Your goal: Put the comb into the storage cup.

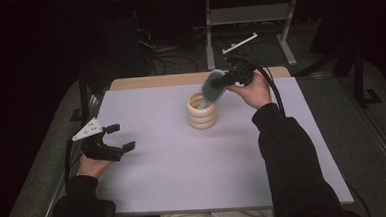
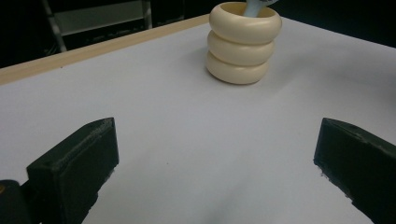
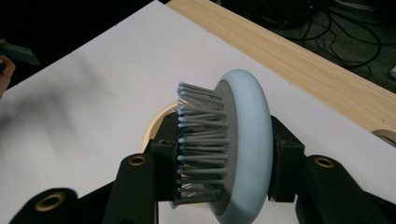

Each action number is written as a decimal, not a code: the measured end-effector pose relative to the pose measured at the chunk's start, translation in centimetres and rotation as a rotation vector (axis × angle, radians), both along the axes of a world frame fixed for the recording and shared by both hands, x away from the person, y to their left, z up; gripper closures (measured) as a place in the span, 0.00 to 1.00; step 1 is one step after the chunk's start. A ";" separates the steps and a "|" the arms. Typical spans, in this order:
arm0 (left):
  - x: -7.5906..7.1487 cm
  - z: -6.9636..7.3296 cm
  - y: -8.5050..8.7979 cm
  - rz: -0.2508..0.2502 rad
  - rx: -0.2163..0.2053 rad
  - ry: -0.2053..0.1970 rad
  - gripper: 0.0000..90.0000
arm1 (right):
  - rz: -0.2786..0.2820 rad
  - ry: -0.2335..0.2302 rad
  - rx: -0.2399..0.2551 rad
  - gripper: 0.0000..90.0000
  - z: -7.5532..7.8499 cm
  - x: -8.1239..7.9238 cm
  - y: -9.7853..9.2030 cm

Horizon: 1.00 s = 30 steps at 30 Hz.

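The right gripper [image 1: 228, 79] is clamping a pale blue hairbrush [image 1: 213, 86] by its head, one jaw pressing into the bristles [image 3: 201, 149] and the other against the smooth back, as the right gripper view is showing. The brush is hanging handle-down from the gripper, its lower end sitting inside the mouth of a cream holder [image 1: 201, 111] made of three stacked rings. The holder is standing upright just below and ahead of the right gripper, and in the right gripper view part of its rim [image 3: 156, 122] is peeking out behind the bristles. A black cable is trailing back from the gripper along the person's dark sleeve.

The left gripper [image 1: 113, 138] is resting low near the near-left part of the white desk [image 1: 183, 159], well apart from the holder, its jaws standing wide and holding nothing. In the left gripper view the two black jaws are framing bare desk, with the holder [image 2: 243, 44] standing well ahead of them and slightly to the right, the blue handle [image 2: 256, 6] poking into its opening. A grey three-cornered plate is sitting on top of the left gripper. A strip of light wood [image 1: 154, 81] is edging the desk beyond the holder.
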State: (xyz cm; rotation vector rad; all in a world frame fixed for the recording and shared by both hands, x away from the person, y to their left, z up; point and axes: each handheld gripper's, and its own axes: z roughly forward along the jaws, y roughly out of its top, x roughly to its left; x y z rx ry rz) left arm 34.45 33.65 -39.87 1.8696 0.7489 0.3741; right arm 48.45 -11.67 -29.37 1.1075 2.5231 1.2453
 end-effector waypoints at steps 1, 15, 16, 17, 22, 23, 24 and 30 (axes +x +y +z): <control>0.0 0.0 0.0 -0.002 0.002 0.003 0.00 | -0.002 0.003 0.003 0.60 -0.1 0.1 0.1; 0.4 -0.2 -0.2 -0.024 -0.008 0.029 0.00 | -0.081 0.037 -0.028 0.34 -0.8 0.6 0.3; 0.4 -0.2 -0.2 -0.026 -0.016 0.030 0.00 | -0.081 0.039 -0.039 0.29 -0.9 0.6 0.3; 0.4 -0.2 -0.2 -0.027 -0.021 0.027 0.00 | -0.085 0.043 -0.041 0.25 -0.9 0.5 0.4; 0.4 -0.2 -0.2 -0.031 -0.015 0.028 0.00 | -0.101 -0.013 -0.016 0.09 -0.9 0.3 0.2; 0.4 -0.2 -0.2 -0.033 -0.015 0.027 0.00 | -0.101 -0.021 -0.016 0.02 -0.9 0.2 0.1; 0.4 -0.2 -0.2 -0.034 -0.014 0.027 0.00 | -0.111 -0.029 -0.027 0.00 -0.9 0.2 0.1; 0.4 -0.1 -0.1 -0.030 -0.018 0.022 0.00 | -0.083 -0.072 0.011 0.00 -0.5 -0.4 -0.6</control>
